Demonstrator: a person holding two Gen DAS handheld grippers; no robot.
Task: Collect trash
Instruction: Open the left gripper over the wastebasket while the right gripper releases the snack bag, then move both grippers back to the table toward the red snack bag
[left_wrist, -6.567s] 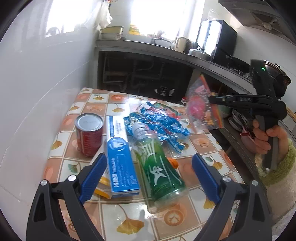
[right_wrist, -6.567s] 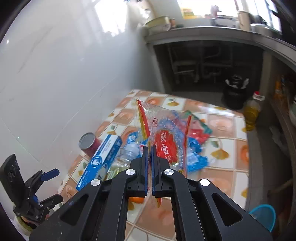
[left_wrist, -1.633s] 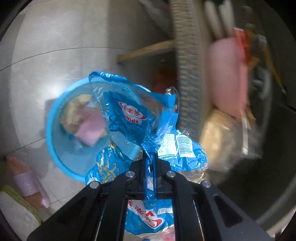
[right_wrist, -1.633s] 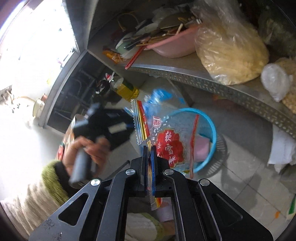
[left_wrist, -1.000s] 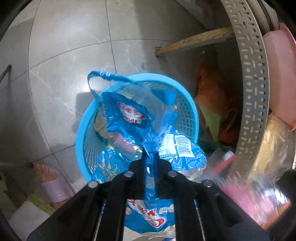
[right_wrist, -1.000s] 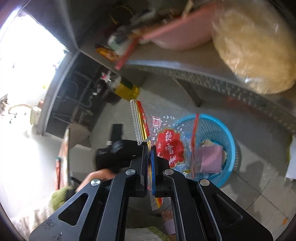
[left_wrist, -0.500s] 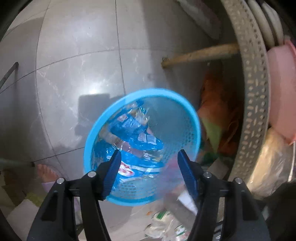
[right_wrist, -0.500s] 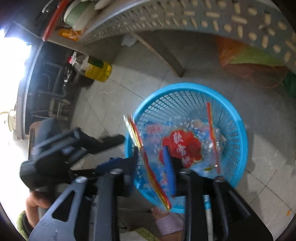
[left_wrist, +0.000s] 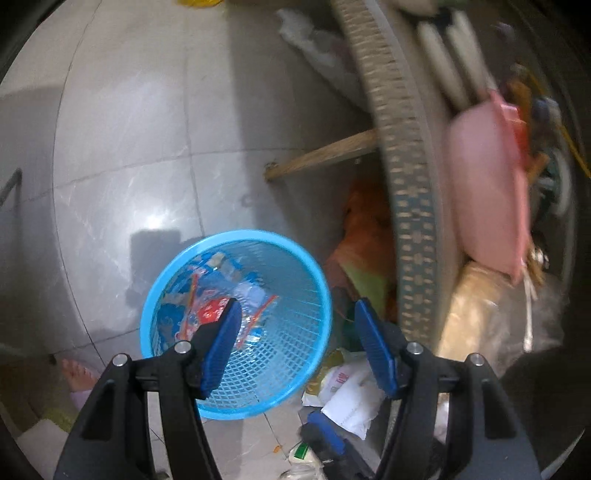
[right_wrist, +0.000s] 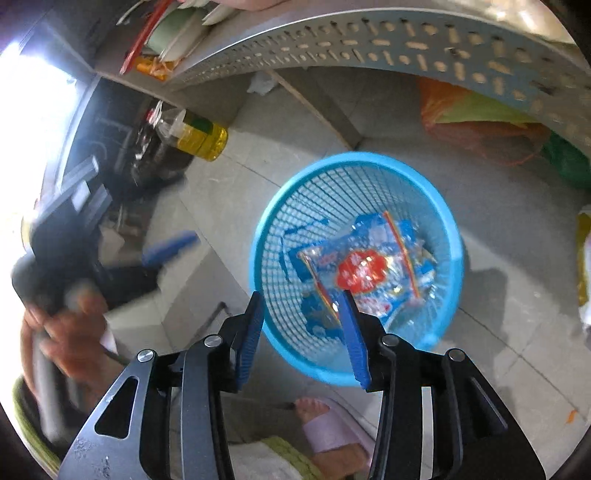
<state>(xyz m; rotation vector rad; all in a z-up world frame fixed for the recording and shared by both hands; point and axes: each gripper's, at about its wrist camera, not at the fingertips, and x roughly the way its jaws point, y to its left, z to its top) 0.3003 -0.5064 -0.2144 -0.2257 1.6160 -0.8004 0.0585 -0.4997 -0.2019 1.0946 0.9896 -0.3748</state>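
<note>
A blue mesh trash basket (left_wrist: 303, 269) (right_wrist: 332, 177) stands on the grey tiled floor. Inside it lie a clear snack bag with a red label (right_wrist: 364, 267) (left_wrist: 207, 308) and a blue plastic wrapper (right_wrist: 317, 314) under it. My left gripper (left_wrist: 295, 345) is open and empty above the basket's right side. My right gripper (right_wrist: 304, 334) is open and empty above the basket's near rim. The left gripper also shows blurred in the right wrist view (right_wrist: 110, 266), held by a hand at the left.
A perforated metal shelf (right_wrist: 406, 37) (left_wrist: 406, 184) carries a pink basin (left_wrist: 487, 192) and bags. A yellow oil bottle (right_wrist: 195, 134) stands on the floor. An orange and green bag (right_wrist: 480, 122) lies under the shelf. White litter (left_wrist: 347, 395) lies beside the basket. My slippered foot (right_wrist: 328, 424) is near.
Both grippers opened and let go: the blue wrapper dropped into the basket first, then the red-label snack bag landed on top. Both grippers have drawn back a little.
</note>
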